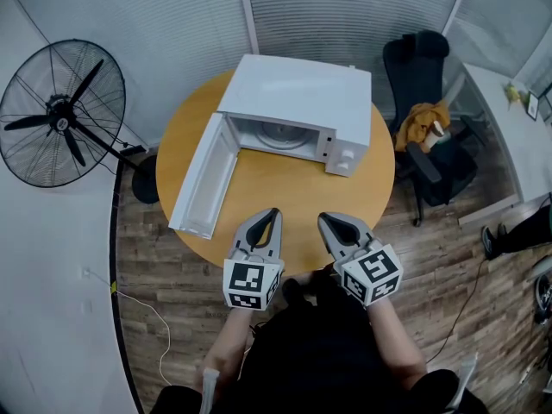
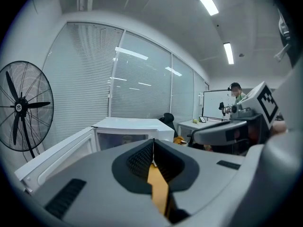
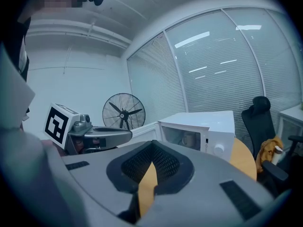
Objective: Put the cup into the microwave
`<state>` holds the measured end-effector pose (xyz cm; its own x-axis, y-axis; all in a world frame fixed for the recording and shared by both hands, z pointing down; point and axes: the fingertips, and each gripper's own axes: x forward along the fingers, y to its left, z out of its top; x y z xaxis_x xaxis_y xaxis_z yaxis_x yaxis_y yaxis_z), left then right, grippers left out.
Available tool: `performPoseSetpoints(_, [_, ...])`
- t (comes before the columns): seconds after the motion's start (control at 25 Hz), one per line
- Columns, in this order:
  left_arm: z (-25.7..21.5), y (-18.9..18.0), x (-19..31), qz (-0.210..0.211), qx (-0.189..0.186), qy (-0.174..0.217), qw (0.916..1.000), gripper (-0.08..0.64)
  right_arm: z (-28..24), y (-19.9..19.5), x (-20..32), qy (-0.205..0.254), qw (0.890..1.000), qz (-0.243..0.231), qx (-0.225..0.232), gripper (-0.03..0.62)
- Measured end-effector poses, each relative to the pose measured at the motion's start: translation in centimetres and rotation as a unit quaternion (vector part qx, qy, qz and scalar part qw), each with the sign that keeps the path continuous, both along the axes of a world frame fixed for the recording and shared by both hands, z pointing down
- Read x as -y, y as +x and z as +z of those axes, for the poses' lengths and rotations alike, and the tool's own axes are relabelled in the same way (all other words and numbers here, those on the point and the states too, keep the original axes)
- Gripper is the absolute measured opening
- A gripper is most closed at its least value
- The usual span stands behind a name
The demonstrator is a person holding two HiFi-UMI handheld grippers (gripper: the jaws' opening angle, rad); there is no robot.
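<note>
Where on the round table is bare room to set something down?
The widest bare wood of the table lies before the microwave, bordered by its open door, the left gripper and the right gripper. A narrow strip runs right of the microwave. The back is crowded.

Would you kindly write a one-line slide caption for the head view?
Left tongs and right tongs, shut and empty, over a round table facing an open white microwave.
</note>
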<state>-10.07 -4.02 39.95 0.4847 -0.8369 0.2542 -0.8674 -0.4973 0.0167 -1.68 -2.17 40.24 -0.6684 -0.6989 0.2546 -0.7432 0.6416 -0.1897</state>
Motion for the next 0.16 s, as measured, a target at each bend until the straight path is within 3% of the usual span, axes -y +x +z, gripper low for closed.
performPoseSetpoints(0.16, [0.02, 0.05, -0.01, -0.001, -0.002, 0.000, 1.0000, -0.005, 0.00, 0.17, -0.04, 0.000, 1.000, 0.001, 0.000, 0.008])
